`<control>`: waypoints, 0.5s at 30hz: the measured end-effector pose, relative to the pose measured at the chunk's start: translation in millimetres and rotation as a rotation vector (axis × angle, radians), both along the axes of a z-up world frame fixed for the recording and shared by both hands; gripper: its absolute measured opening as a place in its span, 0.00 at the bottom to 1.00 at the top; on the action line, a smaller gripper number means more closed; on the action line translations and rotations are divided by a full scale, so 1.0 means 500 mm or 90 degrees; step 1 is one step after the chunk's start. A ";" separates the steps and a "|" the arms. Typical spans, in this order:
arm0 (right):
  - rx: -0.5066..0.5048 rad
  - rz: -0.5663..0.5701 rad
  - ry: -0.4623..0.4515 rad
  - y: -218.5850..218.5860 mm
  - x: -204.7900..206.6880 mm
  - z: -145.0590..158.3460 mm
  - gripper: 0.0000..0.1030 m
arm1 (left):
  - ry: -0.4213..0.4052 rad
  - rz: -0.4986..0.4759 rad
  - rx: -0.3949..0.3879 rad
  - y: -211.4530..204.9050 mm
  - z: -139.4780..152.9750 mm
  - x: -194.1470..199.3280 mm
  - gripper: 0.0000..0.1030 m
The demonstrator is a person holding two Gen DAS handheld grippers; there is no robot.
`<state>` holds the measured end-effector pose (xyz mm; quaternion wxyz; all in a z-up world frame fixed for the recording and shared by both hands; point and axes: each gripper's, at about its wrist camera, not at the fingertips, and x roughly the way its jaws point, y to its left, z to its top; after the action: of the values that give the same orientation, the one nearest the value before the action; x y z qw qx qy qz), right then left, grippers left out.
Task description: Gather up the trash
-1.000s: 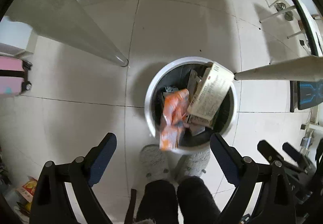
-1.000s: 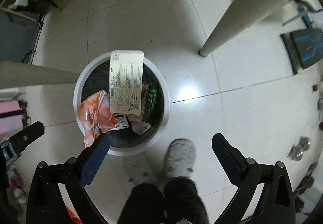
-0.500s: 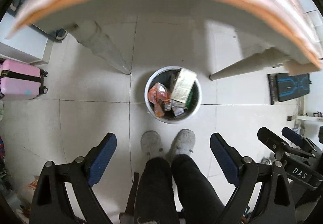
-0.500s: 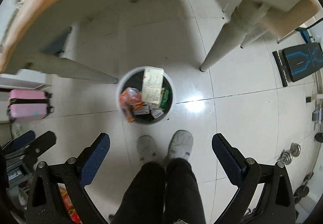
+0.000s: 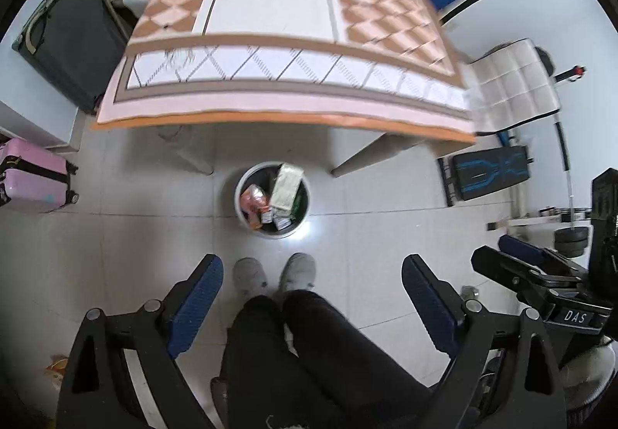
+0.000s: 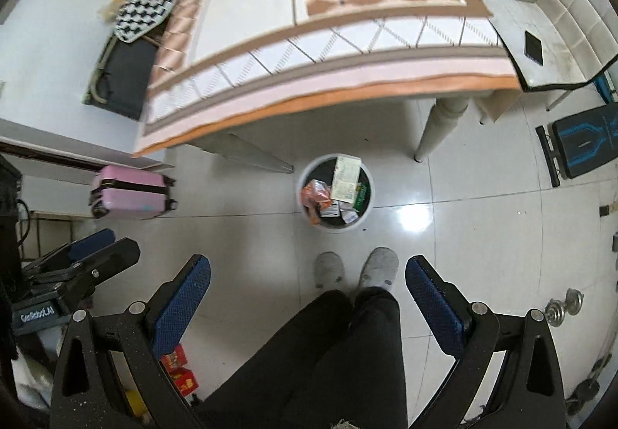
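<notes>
Judging by how full the bin [image 5: 272, 200] looked, most of the job seemed done — an orange wrapper [image 5: 253, 199], a printed carton [image 5: 285, 187] and smaller packets were all inside it, on the tile floor [image 5: 116, 236] just in front of the person's slippers [image 5: 250, 272]. Left gripper [image 5: 311, 307] and right gripper [image 6: 308, 303] both hung high above the bin, fingers spread wide, nothing in either. Beyond the bin stood the table [image 5: 293, 54] with its orange-checked cloth, bare as far as I could see — so maybe nothing left up there. A pink suitcase [image 5: 33, 180] sat well off to the bin's left, a weight bench [image 5: 488, 174] off to its right
</notes>
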<state>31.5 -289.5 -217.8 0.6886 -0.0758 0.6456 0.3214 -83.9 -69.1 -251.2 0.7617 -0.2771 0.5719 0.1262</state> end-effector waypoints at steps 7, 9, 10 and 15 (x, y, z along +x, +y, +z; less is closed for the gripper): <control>0.045 0.017 -0.002 -0.035 -0.025 0.140 0.99 | -0.053 -0.007 -0.014 -0.022 0.115 -0.024 0.92; 0.056 0.019 0.001 -0.041 -0.036 0.168 0.99 | -0.064 -0.008 -0.023 -0.025 0.137 -0.034 0.92; 0.063 0.023 0.004 -0.044 -0.041 0.182 0.99 | -0.069 -0.010 -0.026 -0.029 0.147 -0.038 0.92; 0.078 0.042 0.012 -0.048 -0.065 0.213 0.99 | -0.087 -0.017 -0.032 -0.047 0.189 -0.055 0.92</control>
<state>-1.2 -313.5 -111.2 0.6752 -0.0519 0.6283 0.3830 -111.3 -92.6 -156.5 0.7933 -0.2965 0.5254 0.0820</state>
